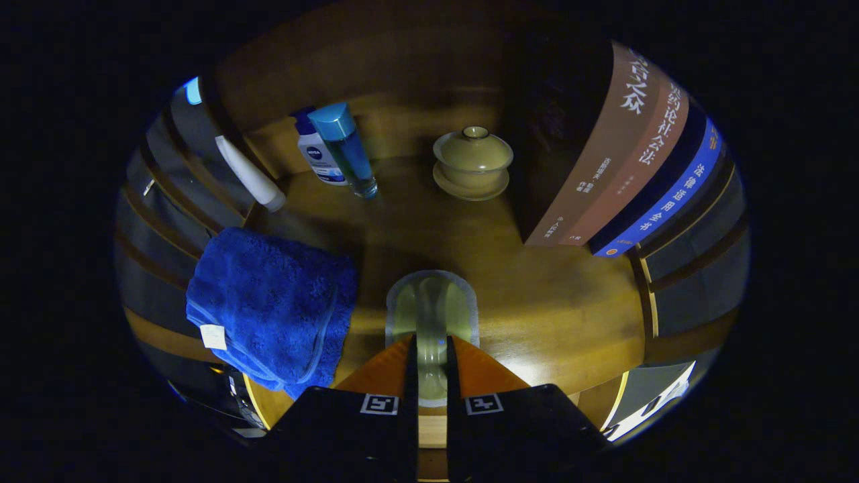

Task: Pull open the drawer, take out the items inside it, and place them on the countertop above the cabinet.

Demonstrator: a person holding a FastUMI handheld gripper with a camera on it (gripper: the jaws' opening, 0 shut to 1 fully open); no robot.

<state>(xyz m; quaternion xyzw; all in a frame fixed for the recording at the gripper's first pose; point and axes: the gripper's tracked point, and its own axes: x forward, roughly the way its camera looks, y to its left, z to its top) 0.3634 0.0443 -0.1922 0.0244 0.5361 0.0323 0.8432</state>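
— What is held by the hand-held gripper?

— A pale, translucent item with a greyish rim is clamped between the two fingers, which are drawn narrowly together and appear to press on it from both sides. What kind of item it is cannot be told.

— Where is it placed?

— It is seen at the lower centre of the frame, over the wooden worktop, just right of the blue towel and well short of the lidded tea bowl. Whether it rests on the wood or hangs just above cannot be made out.

— Why is it held so?

— It is judged that a bare patch was chosen, apart from the blue-capped bottle and white tube at upper left and the standing books at upper right, so that nothing is knocked on release.

— And its direction?

— Its long axis is laid along the fingers, with the rounded end pointed away from them, toward the tea bowl at upper centre.
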